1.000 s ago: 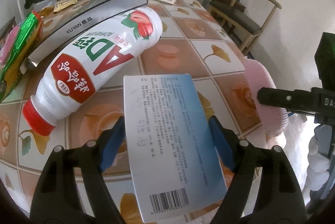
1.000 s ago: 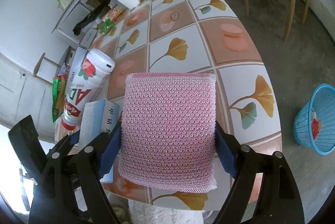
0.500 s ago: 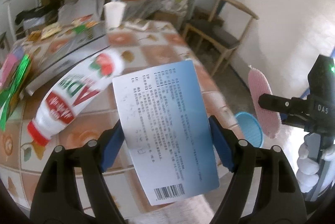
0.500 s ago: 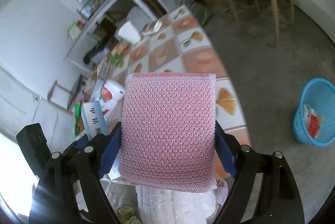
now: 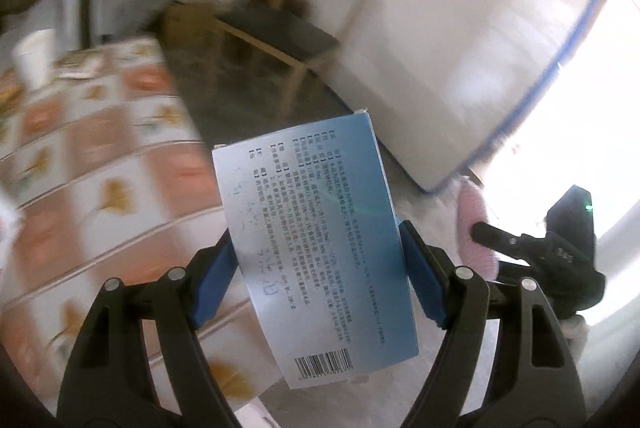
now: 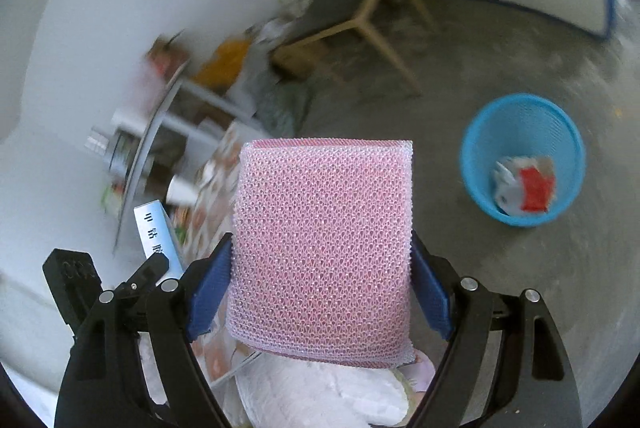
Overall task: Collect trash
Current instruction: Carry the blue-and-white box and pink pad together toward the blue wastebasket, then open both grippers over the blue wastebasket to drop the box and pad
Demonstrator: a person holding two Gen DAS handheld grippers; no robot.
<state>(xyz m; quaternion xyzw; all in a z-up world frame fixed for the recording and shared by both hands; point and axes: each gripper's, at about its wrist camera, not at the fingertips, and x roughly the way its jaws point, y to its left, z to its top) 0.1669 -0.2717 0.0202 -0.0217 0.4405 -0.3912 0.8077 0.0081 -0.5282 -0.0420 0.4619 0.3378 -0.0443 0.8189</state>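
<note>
My left gripper (image 5: 320,268) is shut on a flat blue carton (image 5: 316,248) with printed text and a barcode, held in the air past the table's edge. The right gripper (image 6: 322,280) is shut on a pink mesh sponge (image 6: 324,248), its blue pads pressing both sides. A blue plastic waste basket (image 6: 524,132) stands on the floor to the right of the sponge, with crumpled red and white trash inside. In the left wrist view the right gripper (image 5: 480,228) with the sponge's edge (image 5: 472,212) shows at the right. The blue carton (image 6: 154,228) shows at the left of the right wrist view.
The tiled table (image 5: 100,188) with leaf patterns lies at the left, with a white paper cup (image 5: 34,60) on it. A wooden chair (image 6: 352,8) stands on the concrete floor beyond the basket. A white panel (image 5: 460,48) leans against the wall. A shelf (image 6: 152,132) holds clutter.
Both grippers have swung away from the table toward the floor, still holding the carton and the sponge. The strawberry drink bottle has left the view, and the blue basket looks larger and nearer.
</note>
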